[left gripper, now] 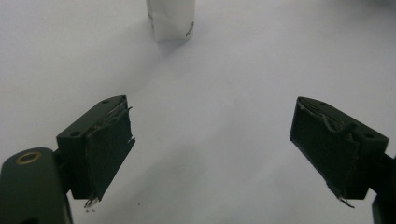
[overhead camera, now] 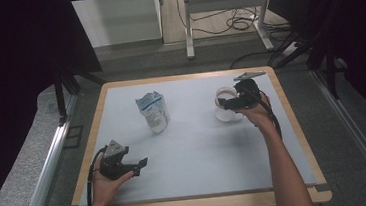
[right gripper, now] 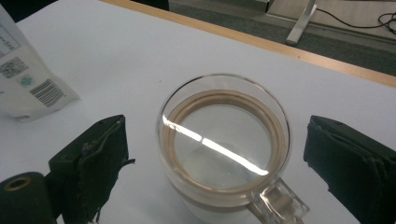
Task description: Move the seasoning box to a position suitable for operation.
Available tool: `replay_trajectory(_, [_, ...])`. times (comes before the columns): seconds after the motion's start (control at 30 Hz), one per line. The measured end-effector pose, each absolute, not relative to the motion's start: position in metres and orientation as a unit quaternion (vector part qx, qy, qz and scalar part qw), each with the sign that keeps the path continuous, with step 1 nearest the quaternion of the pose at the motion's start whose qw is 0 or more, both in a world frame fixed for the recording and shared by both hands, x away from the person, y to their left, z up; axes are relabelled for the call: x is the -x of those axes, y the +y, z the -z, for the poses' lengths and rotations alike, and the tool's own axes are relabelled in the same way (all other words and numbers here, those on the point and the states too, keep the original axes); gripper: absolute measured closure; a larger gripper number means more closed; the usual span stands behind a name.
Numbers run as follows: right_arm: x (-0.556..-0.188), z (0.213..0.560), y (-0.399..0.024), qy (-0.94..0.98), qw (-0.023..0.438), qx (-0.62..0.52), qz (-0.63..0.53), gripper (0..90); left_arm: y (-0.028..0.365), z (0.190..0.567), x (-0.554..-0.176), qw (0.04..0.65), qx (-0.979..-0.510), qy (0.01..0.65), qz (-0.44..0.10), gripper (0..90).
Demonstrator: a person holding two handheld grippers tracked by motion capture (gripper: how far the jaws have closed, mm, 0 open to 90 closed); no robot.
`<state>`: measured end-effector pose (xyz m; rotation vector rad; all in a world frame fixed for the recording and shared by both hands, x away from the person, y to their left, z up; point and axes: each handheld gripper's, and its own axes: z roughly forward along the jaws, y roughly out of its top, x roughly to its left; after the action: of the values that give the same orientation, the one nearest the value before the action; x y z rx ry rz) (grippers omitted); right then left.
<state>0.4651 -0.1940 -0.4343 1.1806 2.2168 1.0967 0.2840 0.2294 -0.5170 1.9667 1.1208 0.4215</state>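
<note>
- Over at the far right of the table (overhead camera: 195, 147), the right gripper (overhead camera: 230, 104) hangs just above a clear glass mug (overhead camera: 226, 110), its jaws spread wide and holding nothing.
- Seen from the right gripper view, the glass mug (right gripper: 224, 144) sits between the two black pads (right gripper: 100, 163), one on each side of the rim, with a gap on both sides; neither pad touches the glass.
- Its handle points back toward the gripper, low in that view, and a brownish ring runs round the inside of the wall.
- Beyond the gripper's left pad stands a white pouch (right gripper: 23, 74) with a barcode on it, apart from the mug.
- Nearer the person, the left gripper (overhead camera: 139, 166) rests low over the table, held in the left hand (overhead camera: 108, 182), jaws wide apart and empty.
- Straight ahead of the left gripper (left gripper: 212, 154), well apart from it, the pouch (left gripper: 170, 18) stands upright on the pale table surface.
</note>
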Motion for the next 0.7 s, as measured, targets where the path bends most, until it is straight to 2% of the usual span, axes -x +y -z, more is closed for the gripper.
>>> replay_trajectory(0.23, [-0.483,0.455,-0.191,0.802,0.17,-0.428,-0.379,7.0,0.228,0.52,-0.286,0.403,-0.784,0.443,-0.162,13.5])
replay_trajectory(0.43, [-0.492,0.472,-0.186,0.813,0.172,-0.425,-0.359,7.6,0.228,0.52,-0.287,0.404,-0.783,0.444,-0.163,13.5])
replay_trajectory(0.7, [-0.492,0.474,-0.187,0.812,0.171,-0.42,-0.368,8.5,0.224,0.523,-0.288,0.396,-0.789,0.441,-0.163,13.4])
